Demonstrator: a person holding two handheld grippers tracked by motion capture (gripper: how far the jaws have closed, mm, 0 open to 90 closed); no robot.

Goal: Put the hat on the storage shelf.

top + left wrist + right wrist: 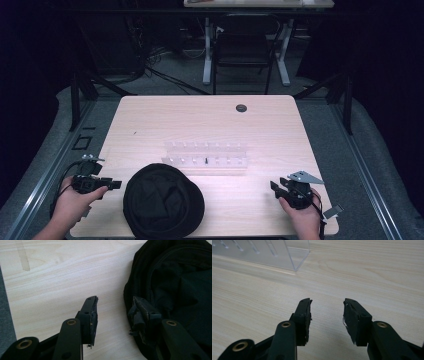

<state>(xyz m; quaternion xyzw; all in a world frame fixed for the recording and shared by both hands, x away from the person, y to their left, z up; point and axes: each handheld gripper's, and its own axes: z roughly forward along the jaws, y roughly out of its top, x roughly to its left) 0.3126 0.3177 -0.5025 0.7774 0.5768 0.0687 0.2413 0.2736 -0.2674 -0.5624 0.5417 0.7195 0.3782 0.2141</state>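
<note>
Holding its two jaws wide apart with nothing between them, the left gripper [114, 184] sits low by the near left edge of the wooden table [200, 120], pointing at a black hat [163, 201] just beside it. In the left gripper view one jaw shows right against the hat's edge [175, 285]. The right gripper [274, 187] is spread wide too, with nothing in it, near the table's right corner. A clear plastic rack [205, 157] stands in the middle, behind the hat.

The black hat [175, 285] runs off the left gripper view's right edge, its folds too dark to read.
</note>
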